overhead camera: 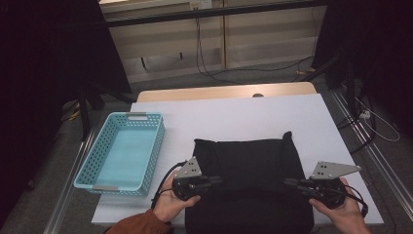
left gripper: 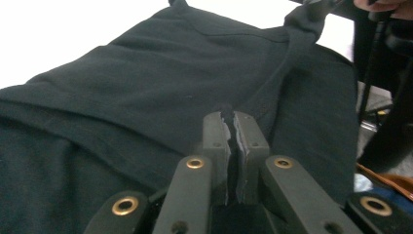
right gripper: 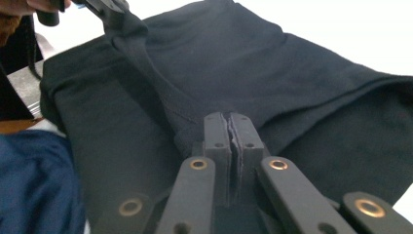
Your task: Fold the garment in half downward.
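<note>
the black garment (overhead camera: pixel 246 168) lies flat on the white table (overhead camera: pixel 253 112), right of the blue basket (overhead camera: pixel 122 148) (empty). the left gripper (overhead camera: pixel 214 181) and right gripper (overhead camera: pixel 290 183) are each clamped on cloth at opposite side edges, equally near, so the fold line between them runs across the garment, away from the basket.

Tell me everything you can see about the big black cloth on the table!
The black cloth is a soft, matte piece of clothing, maybe a knit top, though its kind is hard to tell. It lies mostly flat and folded in layers on the white table, with its near edge hanging over the front. A blue basket sits apart to its left. The left gripper and right gripper each pinch a fold of it with shut jaws, pulling a raised ridge of fabric between them.
</note>
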Motion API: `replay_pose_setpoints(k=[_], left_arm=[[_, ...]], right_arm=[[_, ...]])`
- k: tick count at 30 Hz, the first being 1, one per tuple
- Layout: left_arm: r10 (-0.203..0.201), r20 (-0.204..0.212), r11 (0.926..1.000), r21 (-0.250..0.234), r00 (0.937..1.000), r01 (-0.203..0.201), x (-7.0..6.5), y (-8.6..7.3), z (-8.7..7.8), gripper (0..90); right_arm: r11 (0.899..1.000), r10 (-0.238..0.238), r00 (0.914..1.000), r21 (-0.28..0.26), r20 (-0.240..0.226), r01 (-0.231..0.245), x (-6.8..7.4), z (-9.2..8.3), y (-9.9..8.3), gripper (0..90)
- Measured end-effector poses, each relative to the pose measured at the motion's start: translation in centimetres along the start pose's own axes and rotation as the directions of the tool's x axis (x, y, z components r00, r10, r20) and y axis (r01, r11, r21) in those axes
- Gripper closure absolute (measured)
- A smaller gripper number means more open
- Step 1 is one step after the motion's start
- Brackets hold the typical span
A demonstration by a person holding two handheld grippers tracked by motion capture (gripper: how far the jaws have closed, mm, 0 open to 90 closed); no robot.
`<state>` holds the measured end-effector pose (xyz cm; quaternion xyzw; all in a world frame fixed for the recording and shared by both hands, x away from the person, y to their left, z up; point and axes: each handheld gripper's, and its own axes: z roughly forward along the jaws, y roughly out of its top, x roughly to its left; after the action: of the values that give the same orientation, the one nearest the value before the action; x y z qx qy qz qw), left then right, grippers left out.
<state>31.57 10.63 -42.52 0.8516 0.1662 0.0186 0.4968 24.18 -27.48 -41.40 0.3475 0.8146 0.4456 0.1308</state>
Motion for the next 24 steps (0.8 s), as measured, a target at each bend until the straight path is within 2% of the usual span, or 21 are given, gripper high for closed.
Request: replay_pose_setpoints(k=[3,5,6,9,20,24], left_arm=[[-0.006,0.016,1.0,0.007,0.9999,0.006,-0.6,-0.3,0.1,85.2],[0.012,0.013,0.9997,0.022,0.9998,-0.012,-1.1,-0.5,0.0,85.2],[0.0,0.026,0.9997,0.024,0.9997,0.0,-1.2,-0.6,0.0,85.2],[-0.014,0.027,0.9995,0.028,0.9995,0.013,-1.5,-0.9,-0.3,85.2],[-0.013,0.07,0.9959,0.09,0.9975,0.006,-3.1,-1.5,0.1,85.2],[-0.01,0.082,0.994,0.11,0.9966,0.001,-3.9,-1.8,-0.1,85.2]], right_arm=[[1.0,-0.007,0.9999,0.009,-0.015,0.007,0.3,-0.2,-0.3,87.6],[1.0,-0.012,0.9997,0.018,-0.022,0.012,0.5,-0.3,-0.4,87.6],[1.0,-0.017,0.9993,0.019,-0.032,0.018,0.6,-0.3,-0.5,87.6],[0.999,-0.032,0.998,0.028,-0.055,0.033,1.1,-0.4,-0.6,87.5],[0.994,-0.063,0.9914,0.081,-0.115,0.073,2.5,-0.3,-1.2,87.5],[0.993,-0.07,0.9902,0.086,-0.121,0.081,2.9,-0.4,-1.4,87.5]])
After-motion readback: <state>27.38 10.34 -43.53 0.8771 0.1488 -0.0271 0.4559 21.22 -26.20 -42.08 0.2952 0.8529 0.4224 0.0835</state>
